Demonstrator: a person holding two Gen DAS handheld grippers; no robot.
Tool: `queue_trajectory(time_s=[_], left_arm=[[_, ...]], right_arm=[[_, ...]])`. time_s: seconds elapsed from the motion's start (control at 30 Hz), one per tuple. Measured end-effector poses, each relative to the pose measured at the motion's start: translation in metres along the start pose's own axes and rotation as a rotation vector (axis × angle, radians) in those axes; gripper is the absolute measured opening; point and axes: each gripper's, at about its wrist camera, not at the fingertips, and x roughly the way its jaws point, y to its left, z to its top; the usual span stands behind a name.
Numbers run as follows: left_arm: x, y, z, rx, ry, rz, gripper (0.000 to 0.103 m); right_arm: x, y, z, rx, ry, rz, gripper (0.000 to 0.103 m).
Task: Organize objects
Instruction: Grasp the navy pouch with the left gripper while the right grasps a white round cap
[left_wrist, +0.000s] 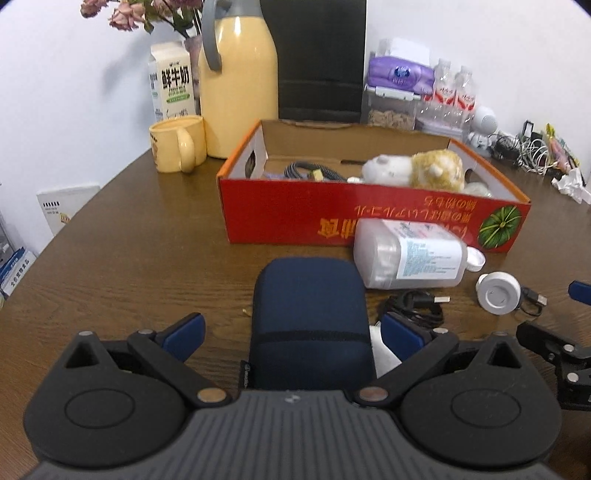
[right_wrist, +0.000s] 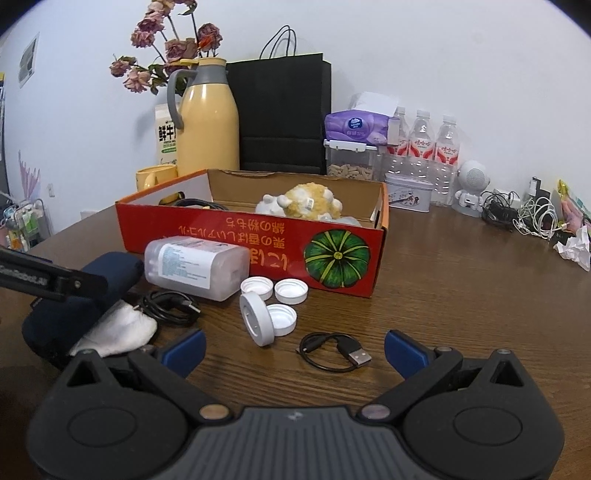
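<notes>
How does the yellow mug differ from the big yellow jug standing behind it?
The yellow mug is short, squat and open-topped; the yellow jug is far taller, narrowing to a grey lid. The mug's handle is yellow like its body, while the jug's handle is grey. Both stand upright on the wooden table, left of the red box, in the same pale yellow.

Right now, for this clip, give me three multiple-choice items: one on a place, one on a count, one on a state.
1. Where is the plush toy?
A. in the red box
B. on the table
C. in the mug

2. How many loose white caps lie by the box?
A. one
B. three
C. six

3. How is the left gripper?
A. shut on a cable
B. open around the blue case
C. out of view

Key: 1 A, it lies inside the walls. 2 B, three show in the right view. 3 B, fingers stand either side of the case.
</notes>
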Motion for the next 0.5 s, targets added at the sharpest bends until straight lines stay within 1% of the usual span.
queue_trajectory(time_s=[0.1,0.2,0.27,0.33,0.43,0.5], left_arm=[[0.004,0.000,0.000,-0.007,0.011,0.001,0.103],[0.006,0.000,0.000,-0.008,0.020,0.002,0.103],[0.006,0.001,-0.001,-0.008,0.020,0.002,0.103],[0.005,0.002,-0.001,-0.011,0.018,0.004,0.103],[0.004,0.004,0.000,-0.018,0.016,0.005,0.103],[0.004,0.005,0.000,-0.022,0.015,0.002,0.103]], right_arm=[[-0.001,0.001,0.001,-0.008,-0.007,0.024,0.097],[-0.001,0.003,0.004,-0.028,-0.005,0.044,0.088],[-0.001,0.006,0.007,-0.044,-0.002,0.055,0.077],[0.000,0.008,0.012,-0.064,0.001,0.068,0.071],[0.005,0.013,0.021,-0.094,0.001,0.076,0.066],[0.014,0.017,0.025,-0.118,0.016,0.079,0.055]])
